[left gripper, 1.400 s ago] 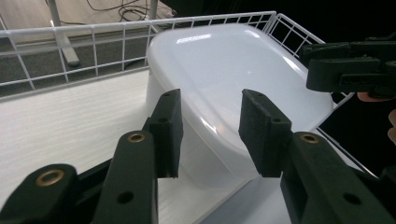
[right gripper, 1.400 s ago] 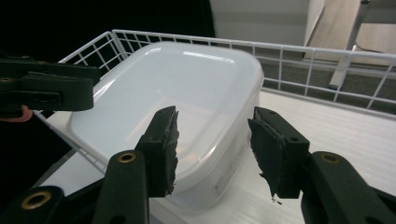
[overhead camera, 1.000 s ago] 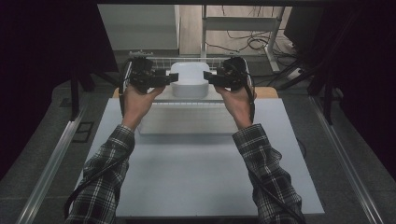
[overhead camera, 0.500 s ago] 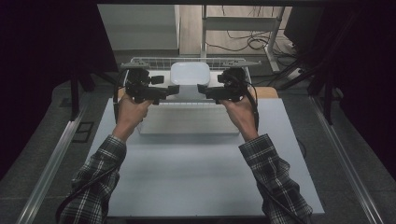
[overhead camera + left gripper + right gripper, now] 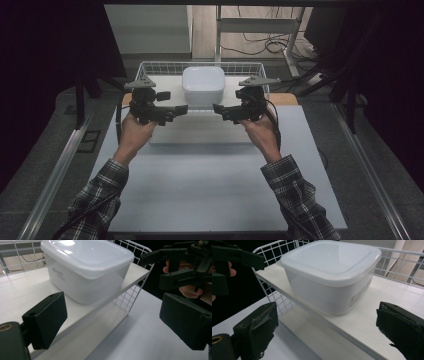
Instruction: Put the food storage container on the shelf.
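White lidded plastic container [image 5: 203, 85] sits on the white wire-sided shelf [image 5: 165, 87]; my left claw [image 5: 181, 109] and right claw [image 5: 218, 108], jaws just opened, gape empty beside it — placement apparently done, withdrawal left.

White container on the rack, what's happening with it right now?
A person holds a two-jaw gripper in each hand. The lidded white container sits on the upper shelf of a white wire rack at the far side of the table. The left gripper and right gripper are just in front of it, facing each other. Their jaws have just been opening; both are open with nothing between them, clear of the container.
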The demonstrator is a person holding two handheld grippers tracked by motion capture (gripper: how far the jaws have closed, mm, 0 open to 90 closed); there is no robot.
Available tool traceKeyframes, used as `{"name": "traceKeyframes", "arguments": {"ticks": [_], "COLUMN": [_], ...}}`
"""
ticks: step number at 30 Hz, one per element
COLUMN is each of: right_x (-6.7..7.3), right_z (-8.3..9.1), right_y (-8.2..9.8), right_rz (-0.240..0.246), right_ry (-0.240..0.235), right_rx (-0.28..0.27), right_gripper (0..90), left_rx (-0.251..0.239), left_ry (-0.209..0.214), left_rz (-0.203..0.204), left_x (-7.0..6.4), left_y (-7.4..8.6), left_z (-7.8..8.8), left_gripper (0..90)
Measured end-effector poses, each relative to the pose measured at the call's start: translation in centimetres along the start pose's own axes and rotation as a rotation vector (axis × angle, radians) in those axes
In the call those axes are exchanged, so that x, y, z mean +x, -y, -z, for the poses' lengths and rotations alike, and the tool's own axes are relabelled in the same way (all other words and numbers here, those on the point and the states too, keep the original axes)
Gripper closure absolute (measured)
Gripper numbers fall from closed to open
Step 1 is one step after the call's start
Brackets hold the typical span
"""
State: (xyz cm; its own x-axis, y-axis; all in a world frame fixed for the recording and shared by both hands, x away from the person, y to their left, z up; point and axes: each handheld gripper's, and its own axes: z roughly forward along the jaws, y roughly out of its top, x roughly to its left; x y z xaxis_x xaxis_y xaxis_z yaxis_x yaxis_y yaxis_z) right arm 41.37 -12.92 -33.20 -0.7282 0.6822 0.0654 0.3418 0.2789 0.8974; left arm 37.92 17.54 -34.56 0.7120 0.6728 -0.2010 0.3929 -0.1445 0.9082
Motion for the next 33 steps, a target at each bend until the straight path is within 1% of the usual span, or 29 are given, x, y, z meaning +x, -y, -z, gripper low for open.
{"name": "traceKeyframes", "arguments": {"ticks": [3,7,8,9,10,11,13,15,16,17,18,19,22,25,27,30,31,32,33], "right_x": [0.2,0.7,0.8,0.9,0.9,1.2,1.4,1.5,1.7,1.7,1.7,1.9,2.1,2.3,2.5,2.6,2.7,2.7,2.7], "right_z": [0.3,0.6,0.6,0.6,0.6,0.7,0.8,0.8,1.0,1.0,1.0,1.2,1.3,1.5,1.6,1.7,1.8,1.8,1.8], "right_y": [0.5,1.1,1.3,1.5,1.5,1.9,2.2,2.4,2.7,2.9,2.9,3.2,3.5,4.0,4.6,4.9,5.4,5.4,5.9], "right_rz": [0.012,0.031,0.036,0.04,0.04,0.055,0.064,0.067,0.074,0.079,0.079,0.087,0.094,0.097,0.097,0.097,0.097,0.097,0.098], "right_ry": [-0.009,-0.018,-0.022,-0.023,-0.023,-0.026,-0.031,-0.031,-0.034,-0.034,-0.034,-0.033,-0.031,-0.04,-0.044,-0.046,-0.041,-0.041,-0.029], "right_rx": [0.003,0.009,0.012,0.014,0.014,0.02,0.027,0.028,0.028,0.027,0.027,0.028,0.029,0.032,0.032,0.034,0.035,0.035,0.035], "right_gripper": [3.9,3.8,3.8,3.7,3.7,3.4,3.1,2.9,2.4,2.3,2.3,1.7,1.5,1.2,0.8,0.5,0.0,0.0,0.0], "left_rx": [-0.001,0.001,0.001,0.003,0.009,0.016,0.032,0.04,0.047,0.052,0.052,0.058,0.083,0.104,0.121,0.138,0.142,0.144,0.144], "left_ry": [0.005,0.02,0.02,0.023,0.022,0.024,0.029,0.044,0.059,0.065,0.065,0.068,0.082,0.098,0.098,0.098,0.101,0.103,0.104], "left_rz": [-0.012,-0.049,-0.049,-0.06,-0.075,-0.089,-0.114,-0.121,-0.118,-0.118,-0.118,-0.117,-0.11,-0.097,-0.095,-0.096,-0.096,-0.094,-0.088], "left_x": [-0.4,-1.0,-1.0,-1.2,-1.4,-1.6,-2.0,-2.3,-2.5,-2.6,-2.6,-2.7,-2.8,-2.8,-2.9,-3.1,-3.2,-3.3,-3.5], "left_y": [1.0,2.0,2.0,2.2,2.5,2.7,3.1,3.5,3.9,4.1,4.1,4.4,5.2,6.2,6.8,7.5,7.7,7.9,8.3], "left_z": [0.1,0.1,0.1,0.0,0.0,-0.1,-0.1,-0.1,-0.2,-0.2,-0.2,-0.3,-0.6,-1.0,-1.3,-1.5,-1.6,-1.6,-1.7], "left_gripper": [7.1,6.8,6.4,5.9,5.9,4.7,3.9,3.2,2.2,1.9,1.5,1.4,1.0,1.0,0.1,0.0,0.0,0.0,0.0]}}
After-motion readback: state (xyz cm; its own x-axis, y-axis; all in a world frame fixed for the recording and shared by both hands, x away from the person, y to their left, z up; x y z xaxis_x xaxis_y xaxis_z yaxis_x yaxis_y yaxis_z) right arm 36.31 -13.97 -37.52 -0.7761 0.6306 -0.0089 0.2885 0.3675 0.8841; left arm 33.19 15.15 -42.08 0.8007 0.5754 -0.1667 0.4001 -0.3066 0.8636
